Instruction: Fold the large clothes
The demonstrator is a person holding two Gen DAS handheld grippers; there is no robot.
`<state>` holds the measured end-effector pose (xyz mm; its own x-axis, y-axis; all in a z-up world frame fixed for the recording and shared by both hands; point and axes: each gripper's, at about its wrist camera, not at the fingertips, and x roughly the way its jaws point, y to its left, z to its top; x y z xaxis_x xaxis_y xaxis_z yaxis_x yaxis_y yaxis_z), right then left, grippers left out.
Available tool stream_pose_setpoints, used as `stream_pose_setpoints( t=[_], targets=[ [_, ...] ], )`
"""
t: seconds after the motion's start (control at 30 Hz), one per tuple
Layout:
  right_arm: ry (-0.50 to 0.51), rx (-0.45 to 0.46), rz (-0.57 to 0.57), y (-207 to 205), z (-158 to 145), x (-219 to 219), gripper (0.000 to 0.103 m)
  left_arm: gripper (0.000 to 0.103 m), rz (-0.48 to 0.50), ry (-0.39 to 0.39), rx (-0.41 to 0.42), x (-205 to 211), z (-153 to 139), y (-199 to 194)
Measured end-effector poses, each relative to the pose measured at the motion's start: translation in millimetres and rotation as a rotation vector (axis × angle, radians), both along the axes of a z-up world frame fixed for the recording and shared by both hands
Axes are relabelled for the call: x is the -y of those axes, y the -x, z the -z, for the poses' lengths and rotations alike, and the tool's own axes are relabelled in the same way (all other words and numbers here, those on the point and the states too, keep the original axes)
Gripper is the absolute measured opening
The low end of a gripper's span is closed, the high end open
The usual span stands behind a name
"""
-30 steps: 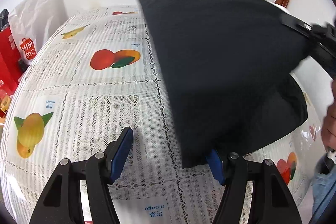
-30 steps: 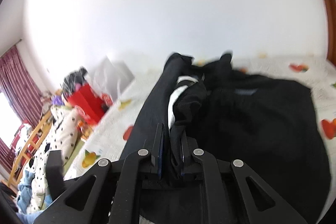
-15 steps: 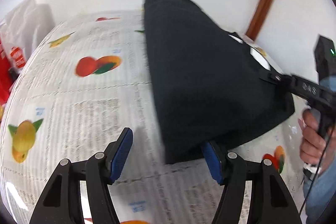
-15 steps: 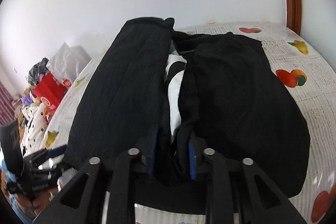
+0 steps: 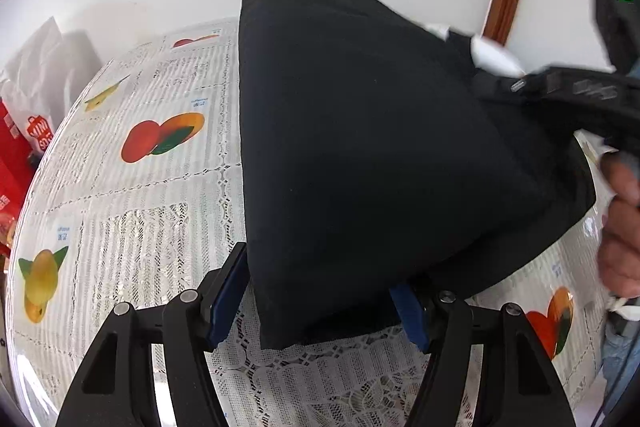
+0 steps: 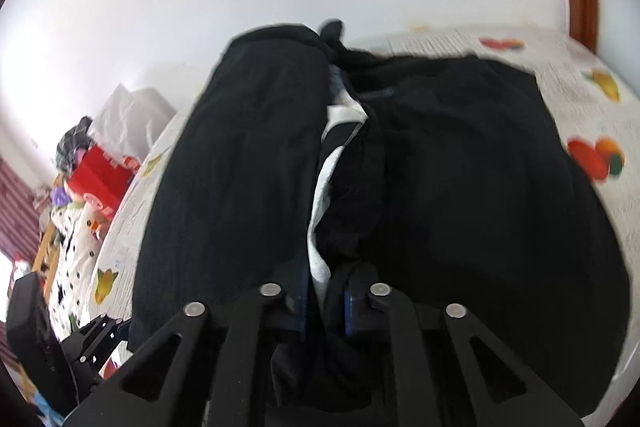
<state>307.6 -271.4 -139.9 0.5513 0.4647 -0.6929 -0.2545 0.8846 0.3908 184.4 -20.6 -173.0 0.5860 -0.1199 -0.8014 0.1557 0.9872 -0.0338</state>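
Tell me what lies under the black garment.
Under the black garment the fruit-print lace tablecloth shows around its edges; whatever lies beneath its middle is covered.

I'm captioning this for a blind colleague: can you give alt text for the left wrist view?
A black garment lies folded on a fruit-print tablecloth, its near corner between the open left tool. The right tool grips its far edge.
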Motion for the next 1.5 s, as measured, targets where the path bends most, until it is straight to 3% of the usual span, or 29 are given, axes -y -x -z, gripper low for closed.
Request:
stream_pose_setpoints(
  t=[0.13,0.23,0.4,0.53,0.7,0.87,1.0,1.07,1.2,1.27,1.4,1.5],
  targets=[
    [-0.147,0.170,0.008,26.0,-35.0,45.1,0.008,0.065,-0.015,-0.017,0.001,4.8,0.7,-2.9],
    [-0.174,0.213,0.056,44.0,-39.2,73.4,0.008,0.065,-0.022,-0.019,0.001,6.8,0.9,-3.8],
    [-0.022,0.080,0.114,43.7,-0.8,79.7,0.008,0.066,-0.011,-0.027,-0.006,9.2,0.8,-6.1],
    [0.035,0.054,0.142,43.9,18.3,70.5,0.009,0.064,0.008,-0.006,-0.028,7.9,-2.0,-7.7],
    [0.038,0.049,0.161,38.0,19.8,69.9,0.010,0.064,0.060,0.032,-0.026,26.4,-2.0,-14.9],
    [0.007,0.006,0.174,32.8,23.4,76.8,0.010,0.065,0.066,-0.030,-0.016,58.4,-1.4,-13.3],
    [0.044,-0.009,0.156,29.9,17.6,72.9,0.010,0.066,0.028,-0.041,-0.024,62.4,-0.2,-16.5],
    [0.050,0.026,0.147,30.8,9.0,75.0,0.008,0.066,0.017,-0.046,-0.022,62.5,0.6,-17.7],
    [-0.145,0.216,0.183,59.1,-21.5,108.2,0.007,0.066,0.013,-0.045,-0.011,61.1,0.8,-16.9],
    [-0.164,0.230,0.206,67.5,-18.5,121.9,0.007,0.066,0.010,-0.046,-0.009,62.6,1.0,-18.8],
    [-0.028,0.088,0.225,64.5,15.2,124.7,0.008,0.066,0.009,-0.048,-0.010,62.9,0.3,-16.5],
    [0.049,0.078,0.224,74.9,24.6,123.2,0.011,0.066,0.011,-0.043,-0.020,61.2,-0.9,-15.0]
  ],
)
